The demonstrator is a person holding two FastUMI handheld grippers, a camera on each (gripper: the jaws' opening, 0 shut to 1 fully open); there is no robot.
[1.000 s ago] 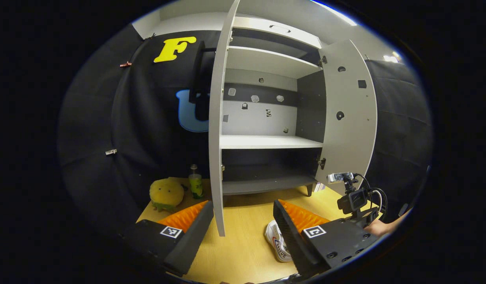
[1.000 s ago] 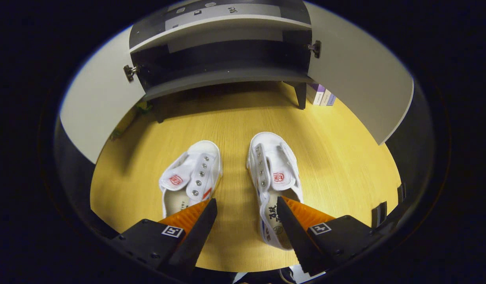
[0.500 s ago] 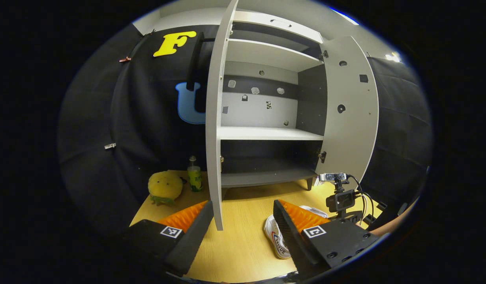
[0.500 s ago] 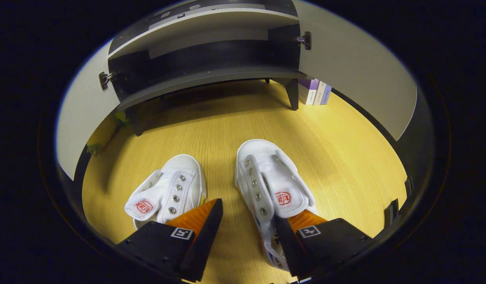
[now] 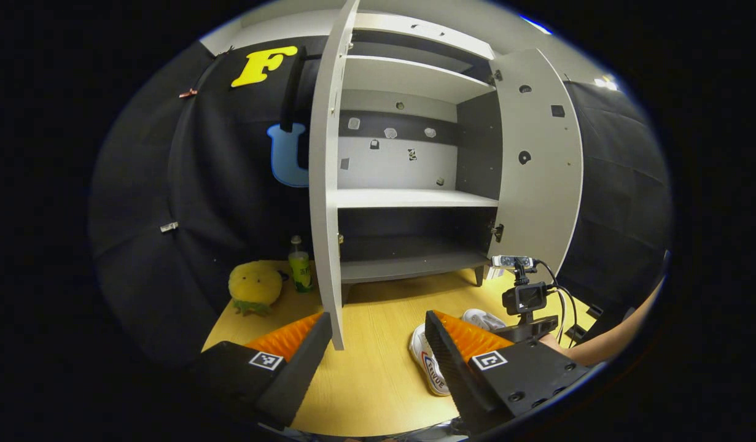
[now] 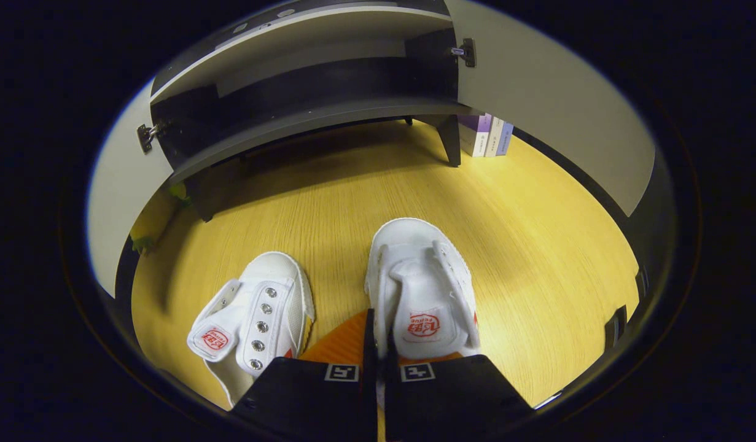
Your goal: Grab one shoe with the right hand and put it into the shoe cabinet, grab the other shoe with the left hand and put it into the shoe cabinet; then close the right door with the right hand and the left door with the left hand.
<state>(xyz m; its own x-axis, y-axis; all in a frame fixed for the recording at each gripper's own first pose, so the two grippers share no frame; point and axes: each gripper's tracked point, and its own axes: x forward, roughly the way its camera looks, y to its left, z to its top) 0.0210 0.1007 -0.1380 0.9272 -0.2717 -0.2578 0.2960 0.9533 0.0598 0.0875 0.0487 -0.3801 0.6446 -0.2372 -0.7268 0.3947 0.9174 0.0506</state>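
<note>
Two shoes on floor — cabinet [image 5: 414, 267] shelves bare | right jaws pinch right shoe [image 6: 420, 285] | left jaws agape

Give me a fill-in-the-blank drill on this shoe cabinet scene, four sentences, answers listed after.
1. The right gripper is shut on the side wall of a white ____.
2. The left gripper hangs ____, holding nothing.
3. Both doors of the shoe cabinet stand ____.
4. The yellow plush toy sits beside a green ____, left of the left door.

Answers: shoe; open; open; bottle
</note>
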